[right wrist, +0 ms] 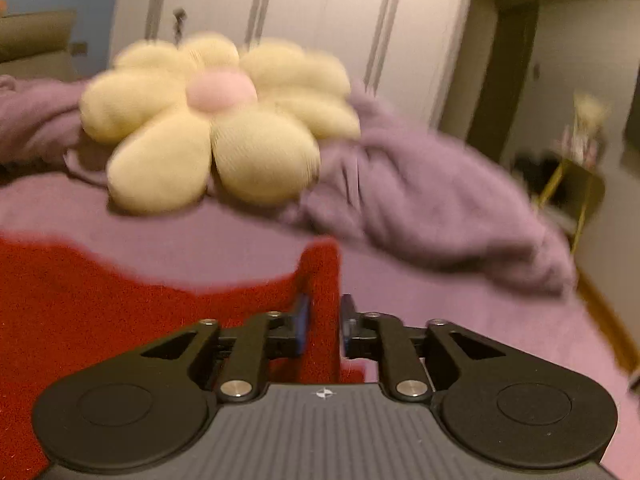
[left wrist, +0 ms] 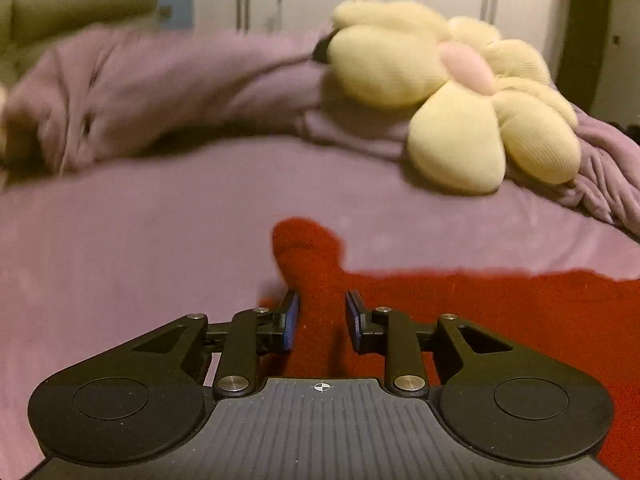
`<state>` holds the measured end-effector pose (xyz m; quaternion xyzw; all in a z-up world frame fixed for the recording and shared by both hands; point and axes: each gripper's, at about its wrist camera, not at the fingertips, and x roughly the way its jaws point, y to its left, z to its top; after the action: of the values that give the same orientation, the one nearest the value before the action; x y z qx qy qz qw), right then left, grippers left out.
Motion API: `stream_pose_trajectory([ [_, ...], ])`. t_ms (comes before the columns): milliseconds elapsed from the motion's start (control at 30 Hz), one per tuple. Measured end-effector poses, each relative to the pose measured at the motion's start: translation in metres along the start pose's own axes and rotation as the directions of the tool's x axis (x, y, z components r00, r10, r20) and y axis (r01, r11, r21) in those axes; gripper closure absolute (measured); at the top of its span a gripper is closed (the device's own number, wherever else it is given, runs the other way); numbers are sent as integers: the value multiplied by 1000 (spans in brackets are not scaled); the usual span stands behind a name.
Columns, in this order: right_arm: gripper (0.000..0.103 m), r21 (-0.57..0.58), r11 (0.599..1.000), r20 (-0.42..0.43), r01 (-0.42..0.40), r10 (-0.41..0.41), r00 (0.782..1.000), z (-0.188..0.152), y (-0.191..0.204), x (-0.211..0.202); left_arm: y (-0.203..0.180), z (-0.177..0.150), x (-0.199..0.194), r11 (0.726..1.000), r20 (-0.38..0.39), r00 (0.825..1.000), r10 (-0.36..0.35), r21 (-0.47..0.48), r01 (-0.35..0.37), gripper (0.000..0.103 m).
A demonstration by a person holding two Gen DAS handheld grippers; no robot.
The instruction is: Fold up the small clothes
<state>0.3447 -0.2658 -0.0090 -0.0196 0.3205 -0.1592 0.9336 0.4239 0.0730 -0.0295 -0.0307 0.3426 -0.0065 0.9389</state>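
Garment: a red fuzzy small piece of clothing [left wrist: 460, 312] lies flat on the purple bedsheet of the bed [left wrist: 140, 248]; the left wrist view shows it spreading rightward to the frame edge, the right wrist view [right wrist: 100, 300] shows it spreading leftward. Its full outline is cut off in both views, so what kind of garment it is cannot be told.

Left gripper: the left gripper [left wrist: 322, 316] holds a raised strip of the red cloth between its blue pads [left wrist: 291, 320]; the jaws stand narrow, pressed against the fabric, which rises ahead of them to a rounded tip.

Right gripper: the right gripper [right wrist: 324, 320] pinches an upright band of the same red cloth, jaws narrow; the band's top edge stands above the pads [right wrist: 303, 320]. The pads are partly hidden behind the cloth.

Behind: a cream flower-shaped plush cushion with a pink centre [left wrist: 452, 92] rests on a rumpled purple blanket [left wrist: 140, 92] further up the bed.

Background: white wardrobe doors [right wrist: 320, 20] with vertical handles.

Hard to make out: both views are motion-blurred; a small dark object hanging on the wardrobe cannot be identified, nor can the dim furniture at the far right of the right wrist view.
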Motion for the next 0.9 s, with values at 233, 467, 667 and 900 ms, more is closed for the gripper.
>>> stream_pose_trajectory([
  [233,68,308,846,139,-435,412,901,-19,41,-34,-25,-8,-24,966,126,975,-184,-161,203,32],
  [467,62,61,946,51,-320,317,947,-45,99,-9,-20,-46,22,996,100,995,-11,-85,19,26],
  [667,73,247,960,57,-131,121,991,-51,-6,2,6,-48,21,984,113,992,-58,-162,76,27],
  [900,46,161,986,34,30,-36,999,-56,-26,-15,-7,-52,7,1000,44,999,-12,-1,12,17],
])
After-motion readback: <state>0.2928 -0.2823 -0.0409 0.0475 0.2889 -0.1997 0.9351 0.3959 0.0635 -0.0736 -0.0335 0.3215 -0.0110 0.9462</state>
